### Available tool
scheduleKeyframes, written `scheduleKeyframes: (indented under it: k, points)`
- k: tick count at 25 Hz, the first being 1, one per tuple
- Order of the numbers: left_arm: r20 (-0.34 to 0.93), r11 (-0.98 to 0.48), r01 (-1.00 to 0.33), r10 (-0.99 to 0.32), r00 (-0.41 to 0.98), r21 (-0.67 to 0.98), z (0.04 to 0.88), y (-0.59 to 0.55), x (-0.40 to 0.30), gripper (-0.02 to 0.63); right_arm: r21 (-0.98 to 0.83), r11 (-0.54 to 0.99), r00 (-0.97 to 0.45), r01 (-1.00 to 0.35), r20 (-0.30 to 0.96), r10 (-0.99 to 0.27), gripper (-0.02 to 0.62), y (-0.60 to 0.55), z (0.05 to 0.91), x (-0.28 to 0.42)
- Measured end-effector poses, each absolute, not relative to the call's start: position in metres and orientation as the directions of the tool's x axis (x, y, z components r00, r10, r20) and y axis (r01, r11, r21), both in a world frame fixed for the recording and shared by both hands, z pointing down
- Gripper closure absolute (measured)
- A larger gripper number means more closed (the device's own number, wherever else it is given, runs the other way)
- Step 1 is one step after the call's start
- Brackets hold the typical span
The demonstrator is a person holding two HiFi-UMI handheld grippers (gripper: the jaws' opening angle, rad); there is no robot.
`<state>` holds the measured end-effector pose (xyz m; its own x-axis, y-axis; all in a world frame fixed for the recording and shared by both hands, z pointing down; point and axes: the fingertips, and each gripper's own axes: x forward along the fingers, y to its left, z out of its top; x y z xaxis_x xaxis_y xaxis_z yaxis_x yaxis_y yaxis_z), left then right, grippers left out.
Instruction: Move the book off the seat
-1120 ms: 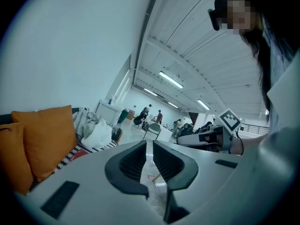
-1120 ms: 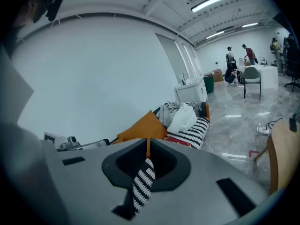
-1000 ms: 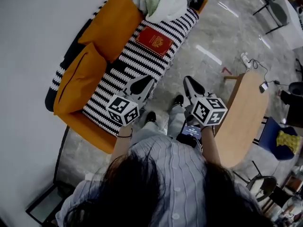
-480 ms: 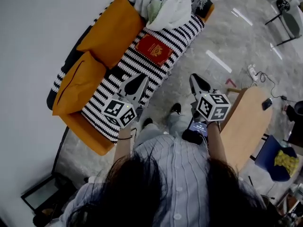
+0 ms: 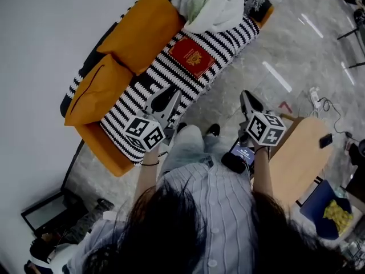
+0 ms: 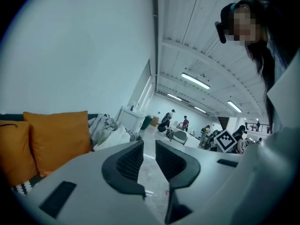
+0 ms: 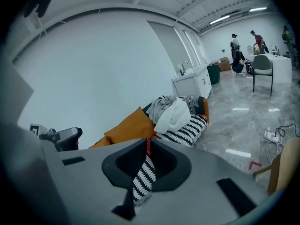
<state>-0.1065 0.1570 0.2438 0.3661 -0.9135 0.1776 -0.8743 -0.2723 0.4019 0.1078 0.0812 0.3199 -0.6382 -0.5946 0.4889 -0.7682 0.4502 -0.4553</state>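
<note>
Book (image 5: 193, 56): red, flat on the striped sofa (image 5: 131, 104) seat, toward the sofa's clothes (image 5: 214, 7) end. Long axis across the sofa's depth, one short end close to the sofa's front edge.

Left hand-held gripper (image 5: 169, 97): above the sofa's front edge, mid-length, pointing along the sofa toward the book. Jaws a narrow slit apart, just been opening, nothing between them. Judged the nearer of the two, with the book straight ahead.

Right hand-held gripper (image 5: 248, 99): off the sofa, over the floor (image 5: 274, 56) in front of it. Jaws closed together, nothing held. Book off to its left, well apart.

Edges: orange cushions (image 5: 142, 30) against the sofa's back behind the book; clothes touching or nearly touching the book's side toward the sofa's end; the side toward the left gripper bare.

Open room: bare stripes along the sofa between left gripper and book; open floor beyond the sofa's front edge; a wooden tabletop (image 5: 299, 158) farther out from the sofa, a likely setting-down place.
</note>
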Motion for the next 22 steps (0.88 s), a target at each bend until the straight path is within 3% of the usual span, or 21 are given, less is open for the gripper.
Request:
scheduleKeyframes:
  k: [7, 15, 22]
  points:
    - [0.212, -0.213, -0.871, -0.919, 0.333, 0.444, 0.27, 0.135, -0.134, 0.523, -0.478, 0.456, -0.661, -0.751, 0.525, -0.537, 0.568, 0.05, 0.347, 0.097]
    - [0.261, -0.262, -0.868, -0.882, 0.393, 0.421, 0.299, 0.071, -0.169, 0.506, -0.459, 0.465, -0.653, -0.757, 0.537, -0.533, 0.568, -0.011, 0.362, 0.058]
    - [0.346, -0.261, -0.863, -0.836, 0.426, 0.432, 0.372, 0.007, -0.207, 0.495, -0.449, 0.507, -0.672, -0.736, 0.579, -0.462, 0.568, -0.063, 0.401, 0.008]
